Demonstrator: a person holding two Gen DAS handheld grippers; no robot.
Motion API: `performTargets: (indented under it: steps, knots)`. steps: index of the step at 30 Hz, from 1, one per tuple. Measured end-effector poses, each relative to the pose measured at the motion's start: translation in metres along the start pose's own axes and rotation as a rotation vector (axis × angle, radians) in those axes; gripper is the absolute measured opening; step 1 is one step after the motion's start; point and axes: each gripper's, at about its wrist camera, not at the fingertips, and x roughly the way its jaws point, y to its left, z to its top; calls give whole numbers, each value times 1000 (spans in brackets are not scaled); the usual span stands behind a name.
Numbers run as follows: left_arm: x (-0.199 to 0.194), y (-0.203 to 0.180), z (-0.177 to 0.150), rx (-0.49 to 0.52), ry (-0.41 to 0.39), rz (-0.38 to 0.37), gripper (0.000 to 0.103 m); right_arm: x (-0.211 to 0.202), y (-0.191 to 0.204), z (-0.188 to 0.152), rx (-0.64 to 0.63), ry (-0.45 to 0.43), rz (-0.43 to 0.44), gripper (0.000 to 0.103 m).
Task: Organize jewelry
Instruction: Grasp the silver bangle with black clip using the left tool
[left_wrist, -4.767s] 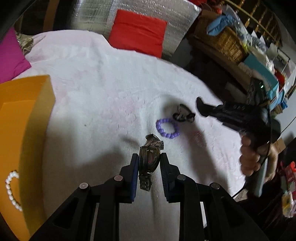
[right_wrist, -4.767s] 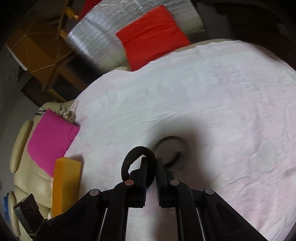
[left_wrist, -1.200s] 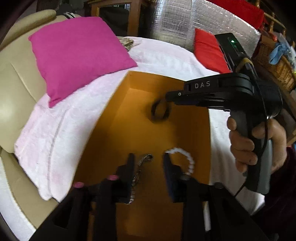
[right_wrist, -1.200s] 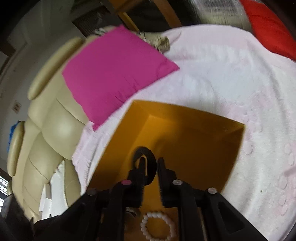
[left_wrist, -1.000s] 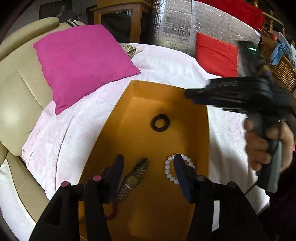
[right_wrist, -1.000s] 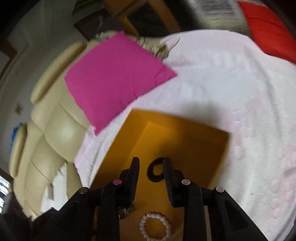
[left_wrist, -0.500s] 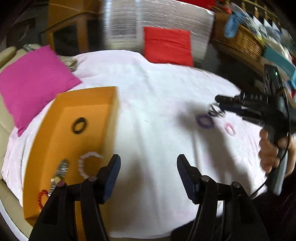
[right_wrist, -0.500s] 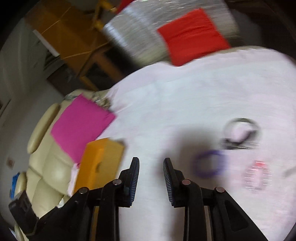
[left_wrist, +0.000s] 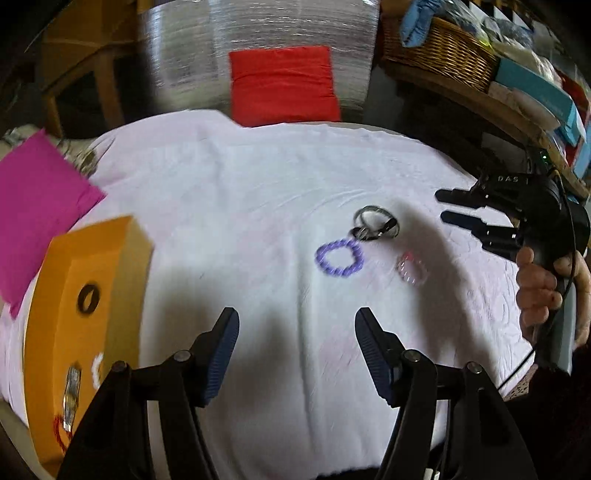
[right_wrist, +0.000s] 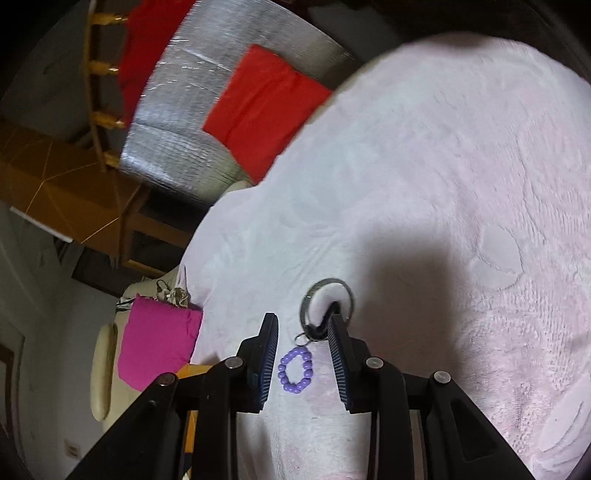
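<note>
On the white cloth lie a purple bead bracelet, a tangle of silver and dark bangles and a pale pink bracelet. My left gripper hovers open and empty in front of them. At the left, the orange box holds a black ring, a watch, a white pearl bracelet and a red bracelet. My right gripper is open and empty, low over the purple bracelet, with the silver bangle just beyond its right finger. A hand holds it.
A magenta cushion lies at the cloth's far left, next to the box. A red cushion leans on silver foil behind the cloth. A wicker basket and boxes fill a shelf at the back right. A beige sofa sits left.
The right gripper let go of the black ring in the orange box. Both grippers then swung right, away from the box, to the bracelets on the cloth. The left jaws have spread wider.
</note>
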Motion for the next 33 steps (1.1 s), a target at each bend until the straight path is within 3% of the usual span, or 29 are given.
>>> performTargets:
  steps: [7,13,21,23,28,32,33]
  knots:
    - [38,-25,16,29,44,-22,66,8,-27,20,90,59,-27,32]
    - [66,-40,40,50,64,-49,66,11,-41,30,183,52,5,32]
    - [117,-52,107,18,134,-230,66,12,-43,34,212,48,12,32]
    - [131,-54,120,8,159,-242,66,11,-40,35,203,41,6,32]
    - [163,-68,133,29,250,-275,42,11,-31,37,175,33,10,32]
    - [180,-73,130,32,293,-271,34,12,-27,38,159,32,0,32]
    - [182,-74,128,36,294,-273,25,11,-26,38,153,30,-4,32]
